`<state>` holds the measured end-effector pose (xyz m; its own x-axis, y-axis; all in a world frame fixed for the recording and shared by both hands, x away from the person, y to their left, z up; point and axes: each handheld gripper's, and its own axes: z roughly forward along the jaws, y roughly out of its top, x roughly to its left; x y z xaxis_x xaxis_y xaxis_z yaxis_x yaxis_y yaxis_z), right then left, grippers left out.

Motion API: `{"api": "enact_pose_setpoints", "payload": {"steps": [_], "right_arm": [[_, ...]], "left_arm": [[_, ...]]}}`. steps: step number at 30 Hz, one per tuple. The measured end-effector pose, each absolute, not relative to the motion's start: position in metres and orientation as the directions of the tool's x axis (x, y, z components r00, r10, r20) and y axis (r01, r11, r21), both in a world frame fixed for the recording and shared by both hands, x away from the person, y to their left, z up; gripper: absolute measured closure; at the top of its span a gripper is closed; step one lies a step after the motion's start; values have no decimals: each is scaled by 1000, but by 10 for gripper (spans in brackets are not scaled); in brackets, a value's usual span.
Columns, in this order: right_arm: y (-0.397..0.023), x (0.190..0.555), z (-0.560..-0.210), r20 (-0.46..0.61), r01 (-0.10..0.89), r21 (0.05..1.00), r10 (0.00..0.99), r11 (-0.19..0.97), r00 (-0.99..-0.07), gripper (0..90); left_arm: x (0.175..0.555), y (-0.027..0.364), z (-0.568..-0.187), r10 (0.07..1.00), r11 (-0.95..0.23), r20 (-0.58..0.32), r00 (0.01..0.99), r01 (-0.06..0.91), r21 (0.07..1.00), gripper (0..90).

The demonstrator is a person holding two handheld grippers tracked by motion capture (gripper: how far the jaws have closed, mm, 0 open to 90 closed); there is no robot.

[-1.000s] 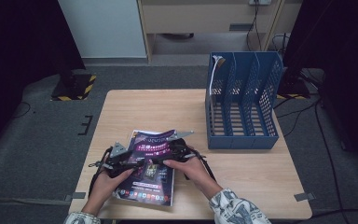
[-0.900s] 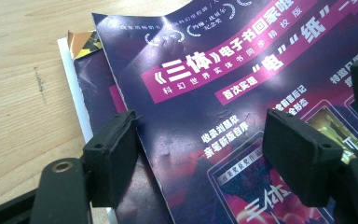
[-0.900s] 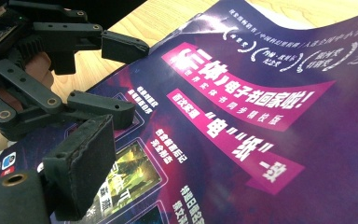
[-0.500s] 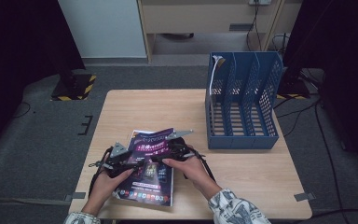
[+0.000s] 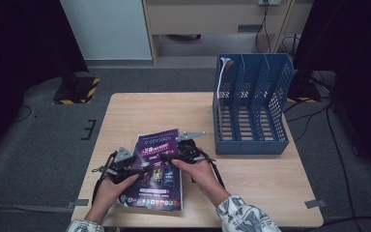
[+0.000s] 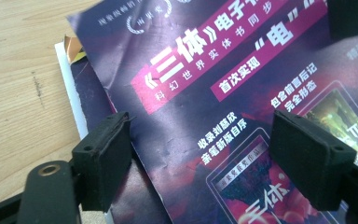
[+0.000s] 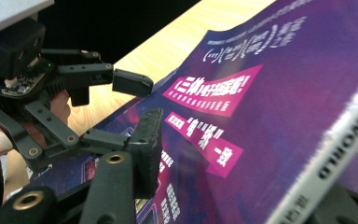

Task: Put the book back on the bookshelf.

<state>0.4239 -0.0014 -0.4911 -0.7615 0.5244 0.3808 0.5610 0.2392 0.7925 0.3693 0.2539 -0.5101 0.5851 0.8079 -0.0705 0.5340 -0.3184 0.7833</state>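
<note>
Purple and glossy: magazine [image 5: 157, 169] flat on the wooden table [image 5: 140, 111], lower left of centre in the high view, well apart from the blue file rack [image 5: 251, 116] at the upper right. Nothing purple in the rack's slots.

Left gripper [image 5: 142, 169] low over the left part of the cover. In the left gripper view [image 6: 205, 154] jaws wide and just opened a little further. Printed cover beneath and between them, one pad close by the curled cover edge, no squeeze on the paper.

Right gripper [image 5: 169, 157] in from the right of the magazine. In the right gripper view [image 7: 240, 177] jaws just closing, with the white spine edge between them. One pad above the cover, the other hidden under the spine at the lower right. Cannot tell whether the pads press yet.

By judgement, early in the work: the magazine reached and flanked on both sides, a hold on the spine side about to form. Left to do, most likely: firm hold, lift off the table, carry toward the upper right, upright into a slot of the rack, release.
</note>
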Motion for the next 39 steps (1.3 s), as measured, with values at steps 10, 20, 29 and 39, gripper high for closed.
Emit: {"api": "enact_pose_setpoints", "payload": {"steps": [10,20,29,39], "right_arm": [[-9,424,-480,363,529,824,527,203,-768,694],[-18,425,-466,329,487,855,539,180,-776,757],[-22,423,-458,288,442,880,544,175,-788,769],[-23,419,-447,240,384,907,539,171,-808,779]], "left_arm": [[369,255,-506,802,-295,-88,591,519,802,187],[367,258,-501,801,-267,-100,590,501,823,186],[367,257,-500,796,-271,-99,597,497,824,185],[368,256,-501,790,-266,-113,602,503,822,176]]}}
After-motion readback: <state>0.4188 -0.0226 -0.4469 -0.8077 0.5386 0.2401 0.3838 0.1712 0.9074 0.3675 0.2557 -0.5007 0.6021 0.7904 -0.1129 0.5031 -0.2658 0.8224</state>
